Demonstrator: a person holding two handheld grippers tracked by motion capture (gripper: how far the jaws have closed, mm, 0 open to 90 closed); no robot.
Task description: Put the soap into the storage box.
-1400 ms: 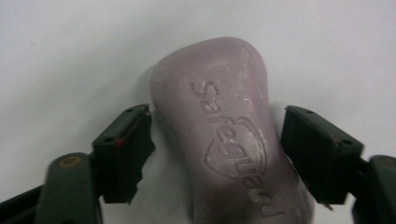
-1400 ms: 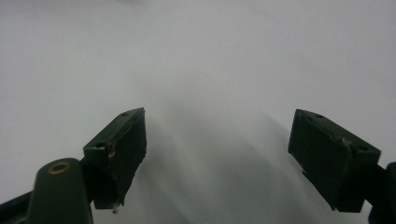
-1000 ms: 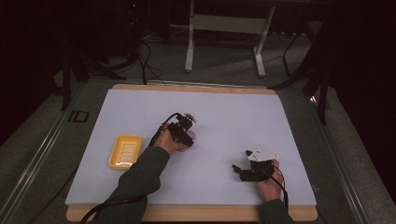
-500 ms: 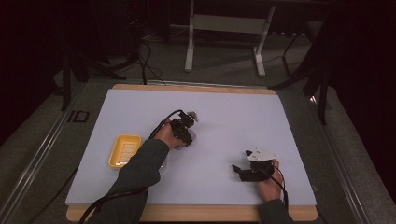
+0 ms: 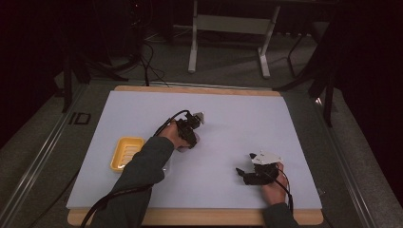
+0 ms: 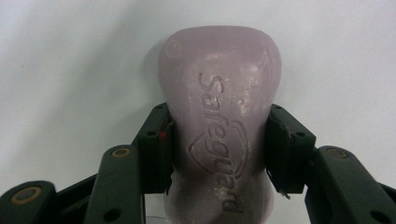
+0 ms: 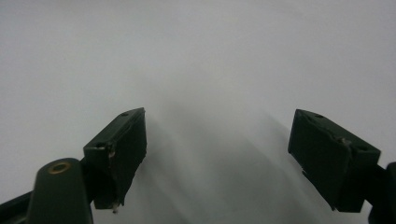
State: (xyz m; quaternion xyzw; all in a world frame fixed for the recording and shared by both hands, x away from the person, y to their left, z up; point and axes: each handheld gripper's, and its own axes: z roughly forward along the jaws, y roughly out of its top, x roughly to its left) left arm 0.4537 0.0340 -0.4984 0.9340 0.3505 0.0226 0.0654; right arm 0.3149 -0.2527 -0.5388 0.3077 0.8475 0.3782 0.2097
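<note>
You had the right claw (image 5: 243, 173) parked at the near right of the worktop (image 5: 237, 128), jaws spread wide with nothing but bare white surface between them in the right gripper view, so it was idle. Further in, near the middle, your left claw (image 6: 219, 144) was pinching the pale purple soap bar (image 6: 219, 126) across its narrow waist, both pads flat against the sides, embossed lettering facing up. In the high view the left claw (image 5: 190, 137) sat over the bar, and I could not tell whether the soap was resting on the surface or lifted slightly. The yellow soap dish (image 5: 127, 153) sat on the left side of the worktop, beside your left sleeve, apart from the bar and empty as far as I could see. My read: you were at the grasp-and-carry step, likely heading for the dish. Next move called for a firm hold, since the bar looked slick and rounded, then a swing left and a low, level set-down inside the dish rim before releasing.
</note>
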